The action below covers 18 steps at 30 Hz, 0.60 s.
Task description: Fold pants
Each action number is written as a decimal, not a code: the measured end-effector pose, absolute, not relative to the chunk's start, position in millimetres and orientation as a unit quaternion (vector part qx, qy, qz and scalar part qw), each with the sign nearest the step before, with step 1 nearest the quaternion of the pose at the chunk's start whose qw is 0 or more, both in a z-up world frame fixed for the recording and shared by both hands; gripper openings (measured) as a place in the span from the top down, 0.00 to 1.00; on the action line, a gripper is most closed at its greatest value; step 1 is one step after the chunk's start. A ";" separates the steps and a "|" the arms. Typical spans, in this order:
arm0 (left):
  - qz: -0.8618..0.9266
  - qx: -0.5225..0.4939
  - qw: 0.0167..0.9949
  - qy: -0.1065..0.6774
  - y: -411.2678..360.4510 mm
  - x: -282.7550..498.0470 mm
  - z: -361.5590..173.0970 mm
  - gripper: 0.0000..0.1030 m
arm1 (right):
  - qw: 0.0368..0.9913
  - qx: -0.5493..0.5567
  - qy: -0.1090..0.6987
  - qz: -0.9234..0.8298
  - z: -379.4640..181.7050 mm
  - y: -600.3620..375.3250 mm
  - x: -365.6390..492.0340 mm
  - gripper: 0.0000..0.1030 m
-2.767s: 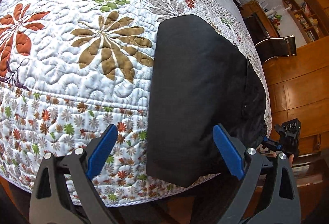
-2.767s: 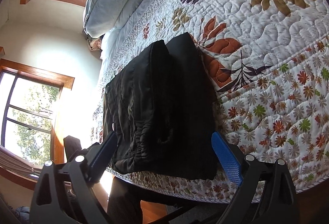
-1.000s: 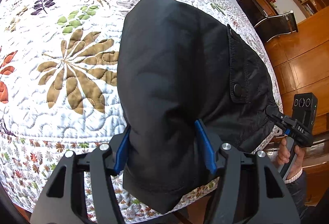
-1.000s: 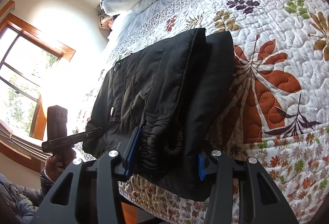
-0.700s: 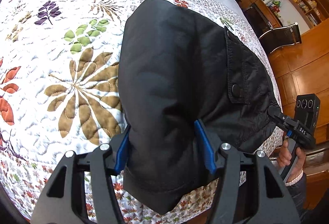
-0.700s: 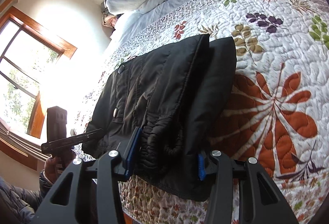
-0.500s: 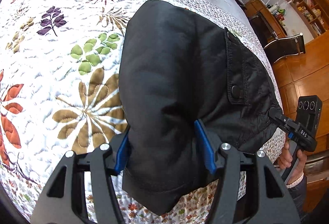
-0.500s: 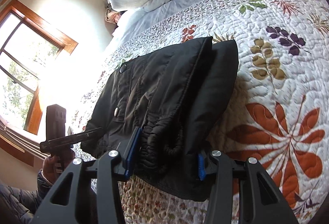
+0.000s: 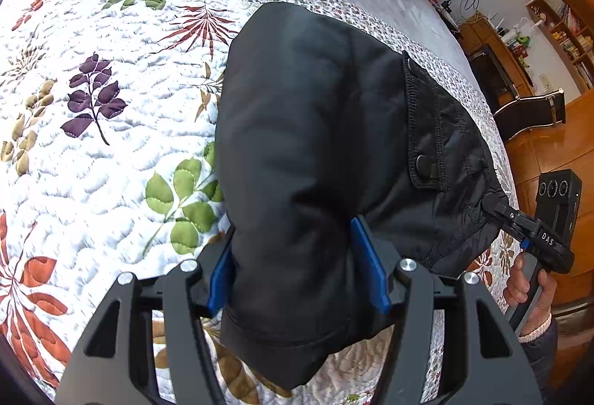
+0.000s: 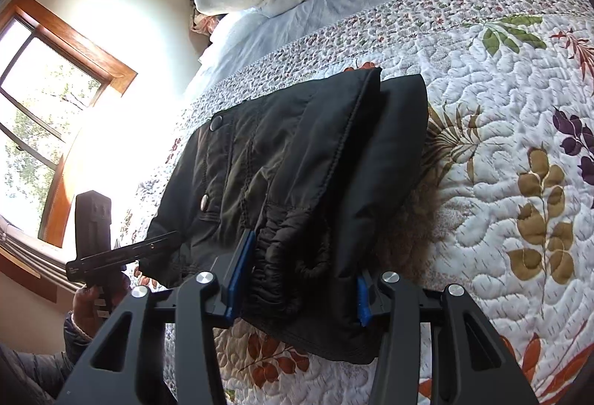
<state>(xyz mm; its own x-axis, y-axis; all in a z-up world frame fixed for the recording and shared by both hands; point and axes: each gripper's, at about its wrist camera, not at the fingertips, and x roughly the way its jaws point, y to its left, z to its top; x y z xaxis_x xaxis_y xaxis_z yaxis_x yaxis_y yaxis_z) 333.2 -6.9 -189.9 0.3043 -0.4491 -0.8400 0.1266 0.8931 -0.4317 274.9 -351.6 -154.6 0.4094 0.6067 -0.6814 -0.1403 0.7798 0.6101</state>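
Left gripper [image 9: 297,275]: clamped on folded black pants [image 9: 319,152]
Right gripper [image 10: 297,278]: clamped on waistband end
Beneath: quilted bed [image 9: 111,145]

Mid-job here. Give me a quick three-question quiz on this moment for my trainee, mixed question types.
1. True or false: both grippers are shut on the folded black padded pants.
2. What lies under the pants? A) wooden floor B) white leaf-patterned quilt C) grey pillow
3. Fill in: on the pocket flap there is a black ___.

Key:
1. True: left gripper and right gripper both clamp the near edge.
2. B, the white leaf-patterned quilt.
3. snap button.
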 end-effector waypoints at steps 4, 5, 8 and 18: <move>-0.179 -0.144 0.796 0.560 -4.8 346.5 -190.3 0.43 | 0.804 0.239 0.491 0.238 -160.1 -346.8 285.1 0.55; -0.177 -0.143 0.797 0.560 -3.8 348.9 -190.0 0.43 | 0.803 0.241 0.490 0.239 -162.0 -346.9 286.3 0.55; -0.174 -0.137 0.800 0.558 -4.0 357.7 -188.7 0.43 | 0.801 0.248 0.489 0.240 -166.7 -346.3 293.0 0.55; -0.174 -0.116 0.806 0.553 -16.5 377.5 -189.2 0.37 | 0.800 0.256 0.484 0.247 -174.5 -345.9 305.0 0.54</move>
<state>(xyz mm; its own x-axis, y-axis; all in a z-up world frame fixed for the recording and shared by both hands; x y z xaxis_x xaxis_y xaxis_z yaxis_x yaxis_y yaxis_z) 377.5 -16.5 -189.2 0.3272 -0.4087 -0.8520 0.1514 0.9127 -0.3796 305.0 -345.9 -174.5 0.4092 0.6429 -0.6475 -0.1481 0.7470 0.6481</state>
